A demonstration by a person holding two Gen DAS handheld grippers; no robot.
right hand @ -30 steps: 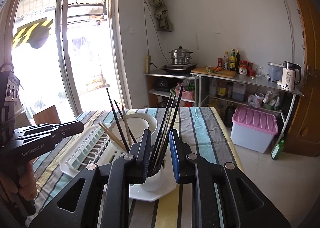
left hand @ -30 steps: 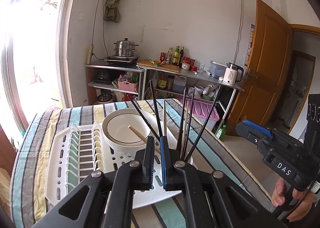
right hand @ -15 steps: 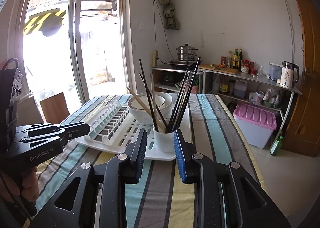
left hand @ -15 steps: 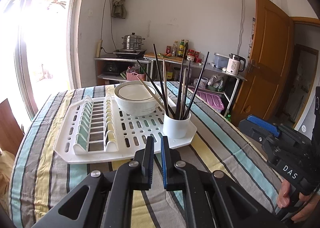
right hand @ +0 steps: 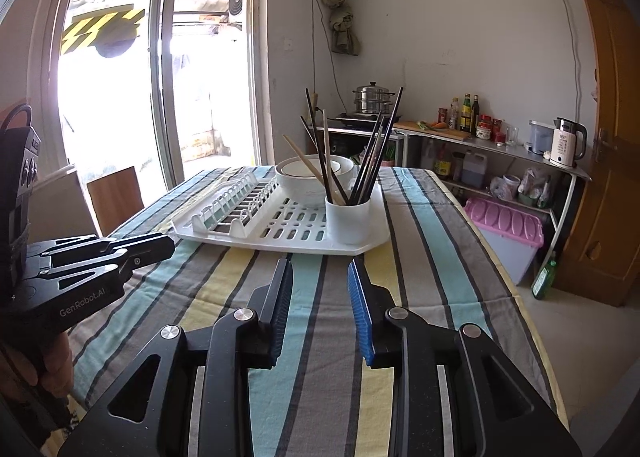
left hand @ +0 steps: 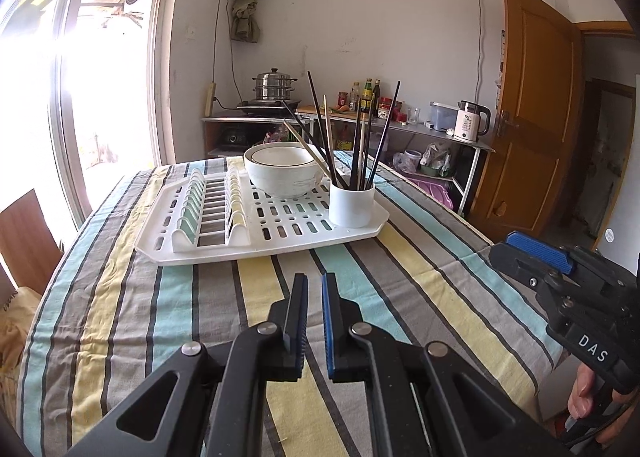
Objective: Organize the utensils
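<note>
The main risk here is to the white cup (left hand: 351, 204) of chopsticks (left hand: 362, 141), which stands close to the near right corner of the white drying rack (left hand: 208, 253): it is tall, narrow and loaded with long sticks that splay outward, so I judge it top-heavy, and a sideways knock from either tool on a fresh approach could tip it off the rack onto the striped surface (left hand: 432, 269) and scatter the sticks. A second risk is catching one splayed stick while reaching for another, since black and pale ones cross inside the cup; a pull on one could drag its neighbours out. The white bowl (left hand: 285, 173) sits just behind the cup, at its 10 o'clock in the left view, with a pale stick leaning across its rim, so a shove on the cup could also jolt the bowl. As for position, the left tongs (left hand: 314, 321) are closed with nothing between them and hover over bare striped cloth; the cup lies at their 12 to 1 o'clock, well apart, beyond the rack's near edge. The right tongs (right hand: 320, 309) have their jaws parted and empty, and the cup (right hand: 347, 219) stands at their 12 o'clock, near but clear, with a strip of cloth and the rack's rim between. Neither tool touches the rack, cup or sticks.
</note>
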